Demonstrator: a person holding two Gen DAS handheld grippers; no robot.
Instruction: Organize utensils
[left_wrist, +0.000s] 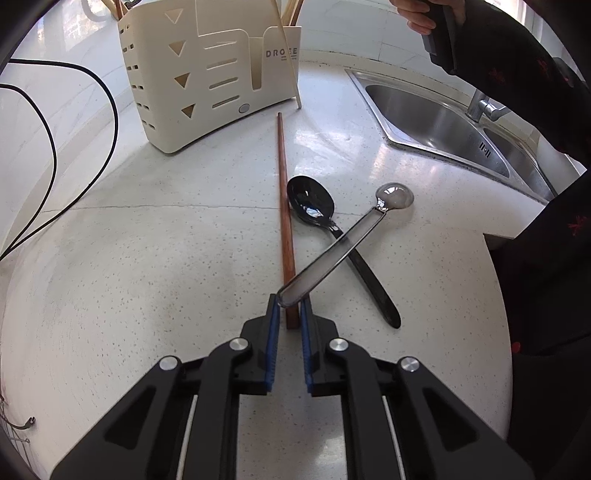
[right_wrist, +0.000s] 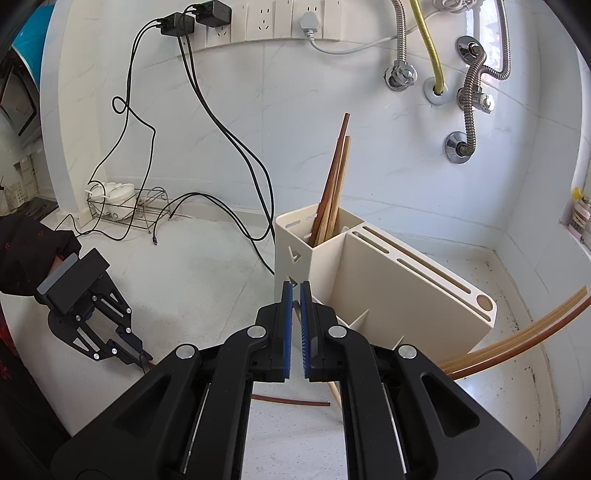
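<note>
In the left wrist view my left gripper (left_wrist: 289, 306) is shut on the handle end of a silver spoon (left_wrist: 369, 221), whose handle crosses a black spoon (left_wrist: 314, 199) on the speckled counter. A red-brown chopstick (left_wrist: 284, 192) lies beneath, running toward the cream utensil holder (left_wrist: 207, 74). In the right wrist view my right gripper (right_wrist: 296, 291) is shut with nothing held, just above the holder (right_wrist: 388, 288), where brown chopsticks (right_wrist: 332, 184) stand in a back compartment. A pale chopstick (right_wrist: 334, 391) leans on the holder's front. The left gripper (right_wrist: 142, 358) shows low at the left.
A steel sink (left_wrist: 443, 118) lies at the right of the counter, with a dark sleeve (left_wrist: 546, 258) beside it. Black cables (left_wrist: 55, 147) trail on the left. A wire rack with white bowls (right_wrist: 125, 206) stands by the wall. Amber tubes (right_wrist: 517, 339) arc past the holder.
</note>
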